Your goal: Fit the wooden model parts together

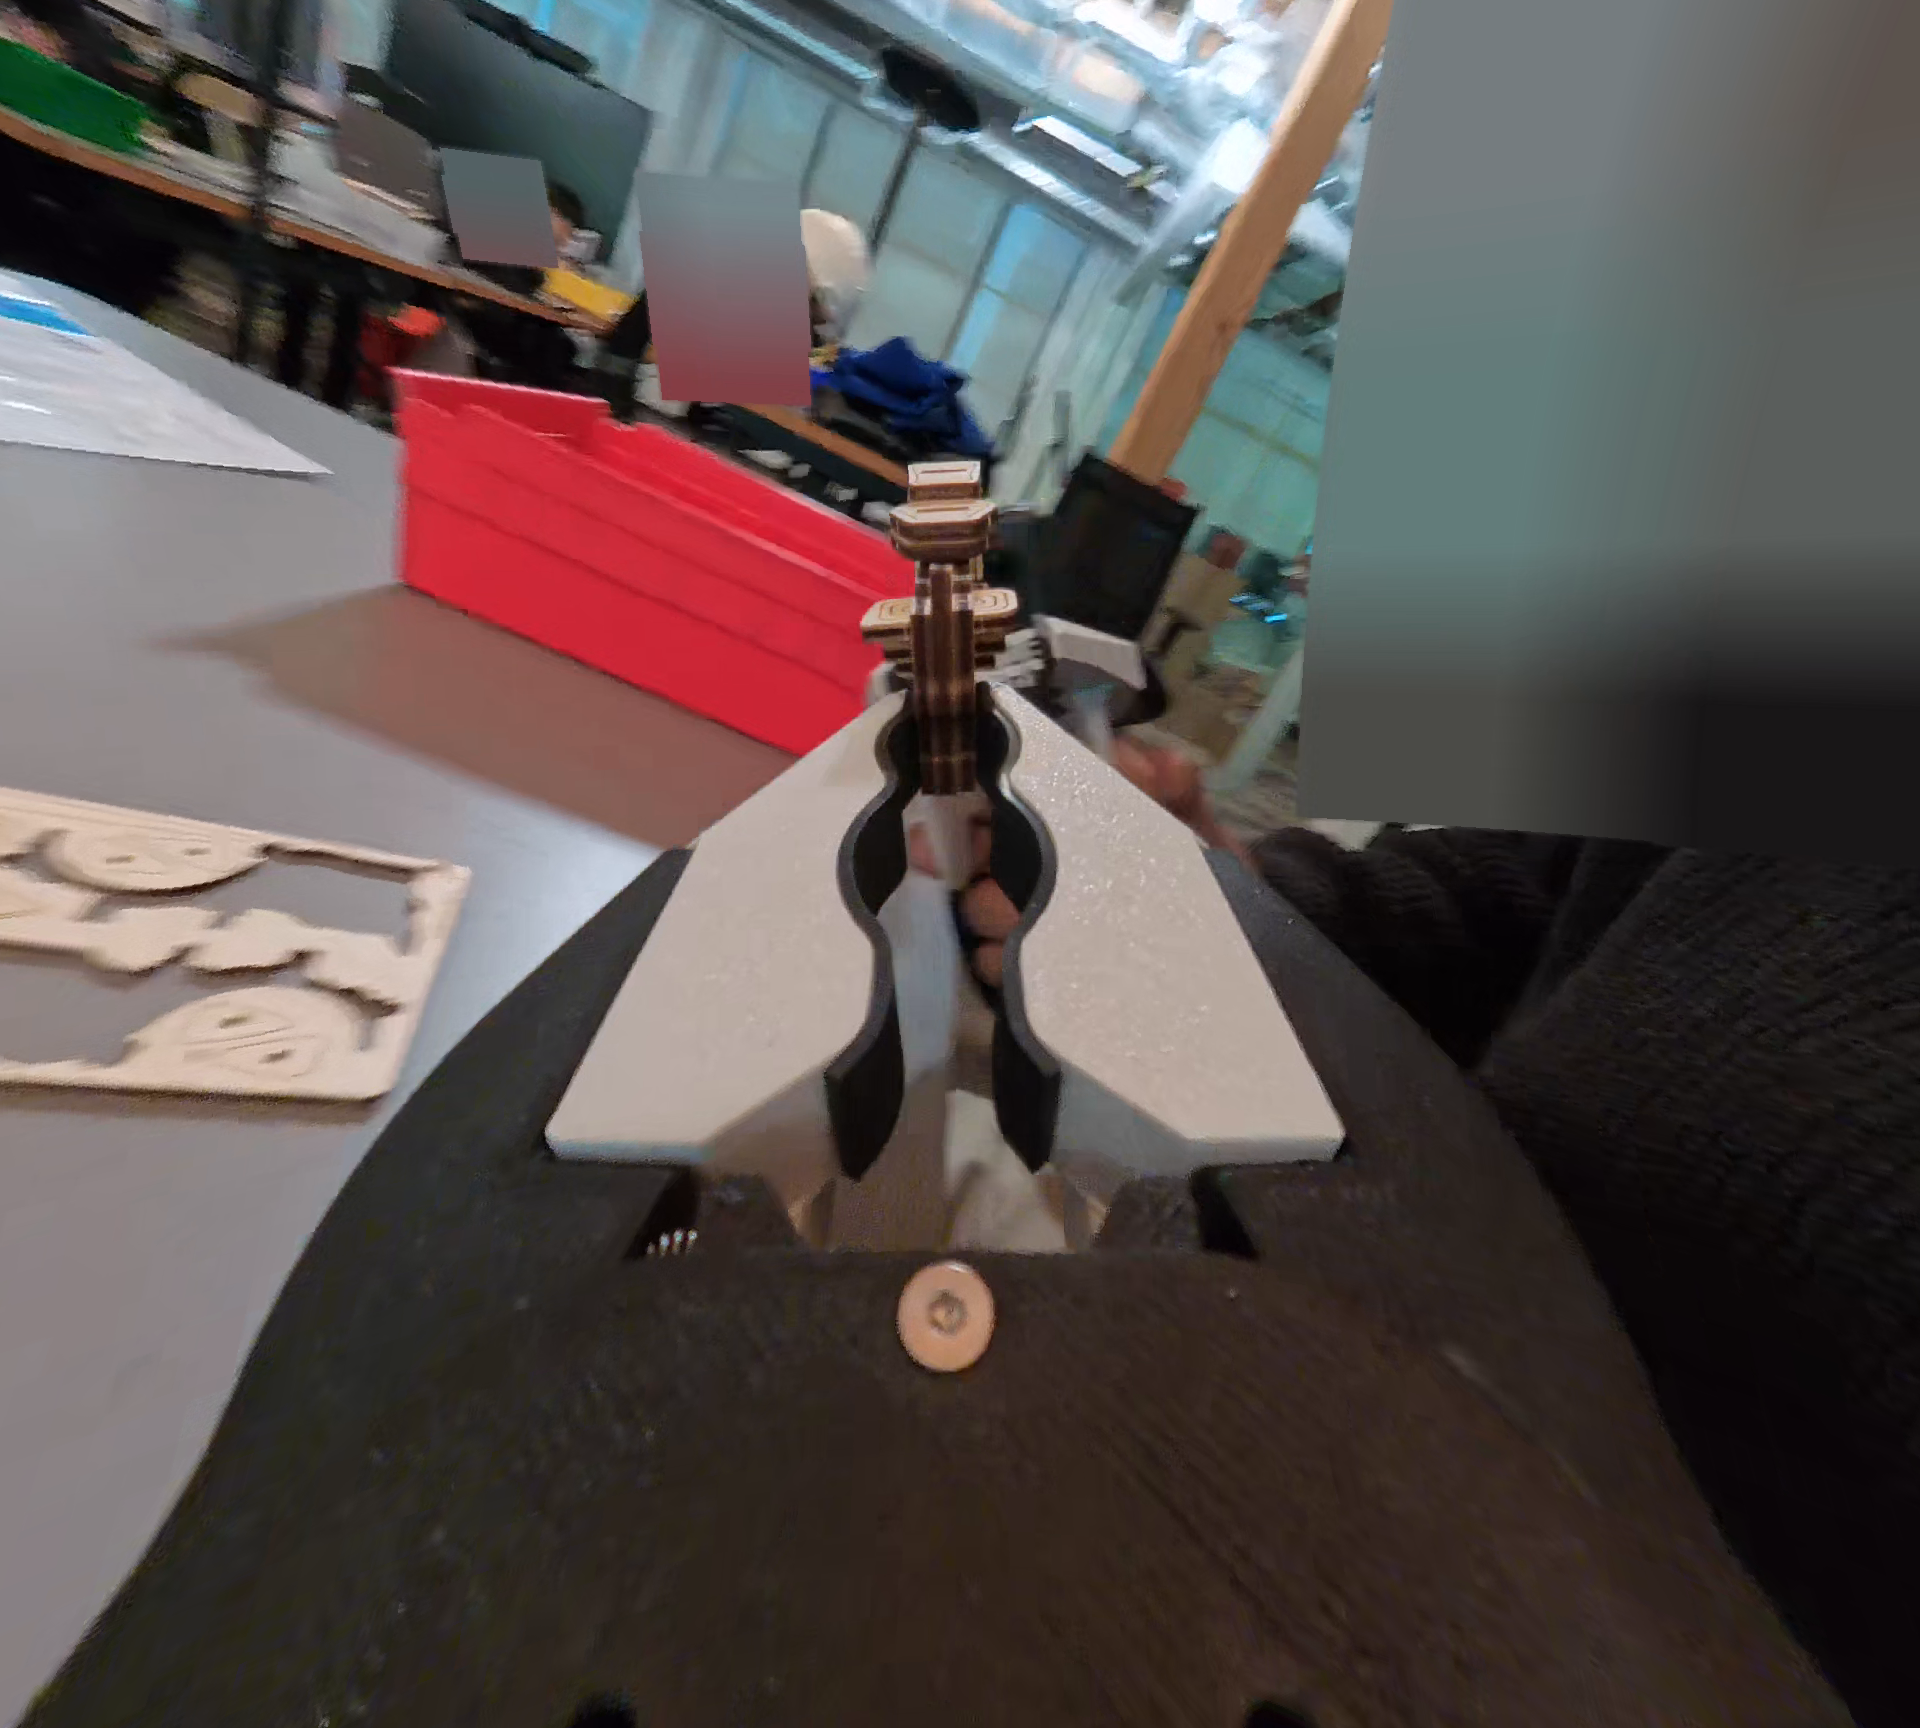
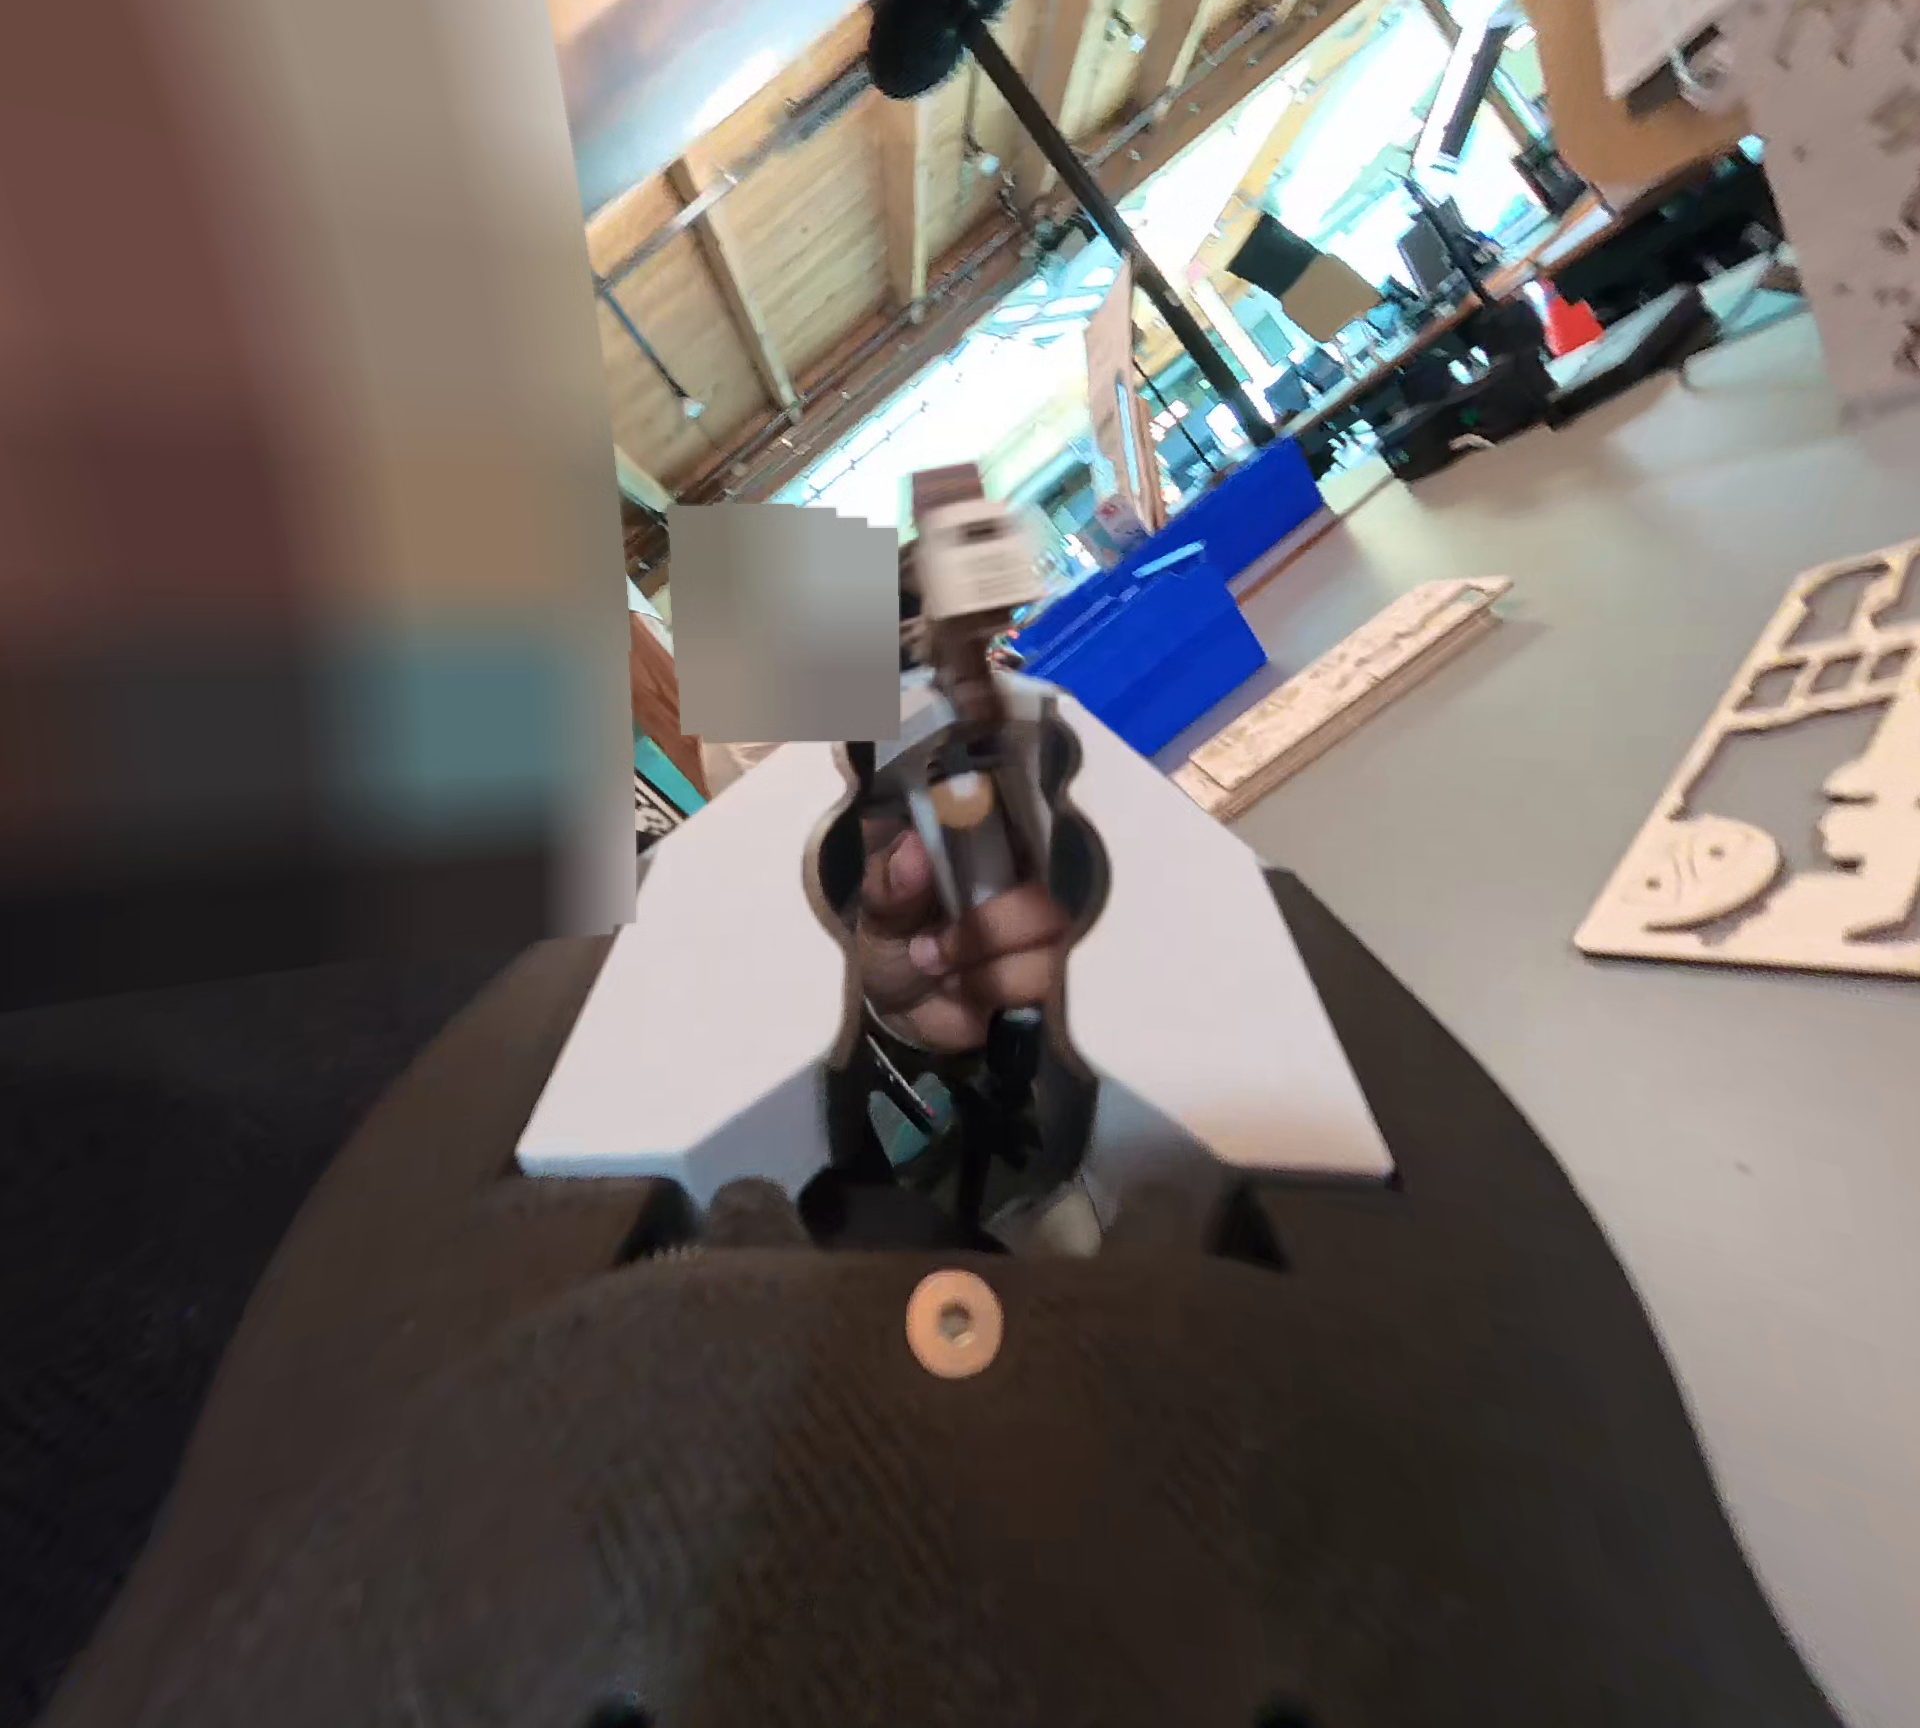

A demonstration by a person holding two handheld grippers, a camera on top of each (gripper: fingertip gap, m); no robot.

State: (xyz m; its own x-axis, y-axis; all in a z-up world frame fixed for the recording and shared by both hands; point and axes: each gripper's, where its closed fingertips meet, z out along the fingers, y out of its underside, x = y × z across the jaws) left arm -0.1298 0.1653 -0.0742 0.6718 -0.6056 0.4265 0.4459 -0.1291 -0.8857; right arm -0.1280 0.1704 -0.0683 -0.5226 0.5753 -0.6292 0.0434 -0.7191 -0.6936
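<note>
— Clamping left gripper (image 1: 945, 717) fingers (image 1: 769, 909) fully onto the wooden model (image 1: 943, 525), holding it clear above the table (image 1: 208, 639), probably for working room.

— Leaving the red bin (image 1: 623, 556) and cut-out sheet (image 1: 208, 961) aside, likely as stock. Narrowing right gripper (image 2: 971, 712) around the model's far side; being too blurred for telling whether gripping.

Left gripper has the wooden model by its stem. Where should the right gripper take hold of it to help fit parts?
Probably the stacked flat stem of the wooden model, just above the left gripper, below the wide head, coming from the opposite side. Its flat faces suit parallel pads; the stepped head looks less secure. The right gripper is already close.
</note>
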